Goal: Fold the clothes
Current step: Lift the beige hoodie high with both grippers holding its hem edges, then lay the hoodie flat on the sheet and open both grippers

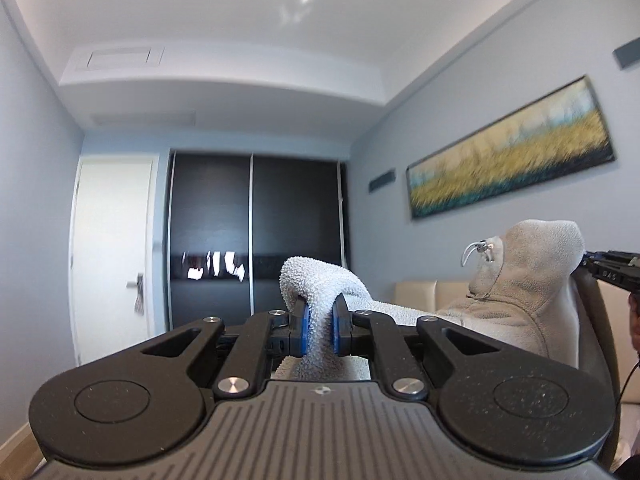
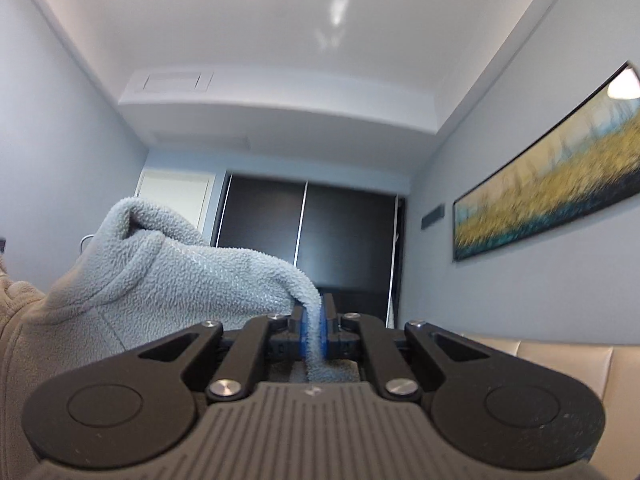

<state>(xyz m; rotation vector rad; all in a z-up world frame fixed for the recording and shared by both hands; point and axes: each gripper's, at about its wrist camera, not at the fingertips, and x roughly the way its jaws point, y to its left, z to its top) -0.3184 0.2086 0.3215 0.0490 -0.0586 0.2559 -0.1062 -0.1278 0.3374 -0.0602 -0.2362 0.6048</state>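
A light grey fleece hoodie (image 1: 524, 280) hangs in the air, stretched between my two grippers. My left gripper (image 1: 320, 326) is shut on a bunched fold of its fleece, which bulges up over the blue pads (image 1: 305, 326). At the right edge of the left wrist view, the tip of my right gripper (image 1: 612, 266) holds the hood end, where a zipper pull dangles. In the right wrist view my right gripper (image 2: 316, 334) is shut on a thin strip of the hoodie (image 2: 168, 276), which drapes away to the left.
A dark sliding wardrobe (image 1: 256, 240) and a white door (image 1: 114, 248) stand at the far wall. A long yellow and teal painting (image 1: 512, 160) hangs on the right wall above a beige padded headboard (image 2: 540, 364).
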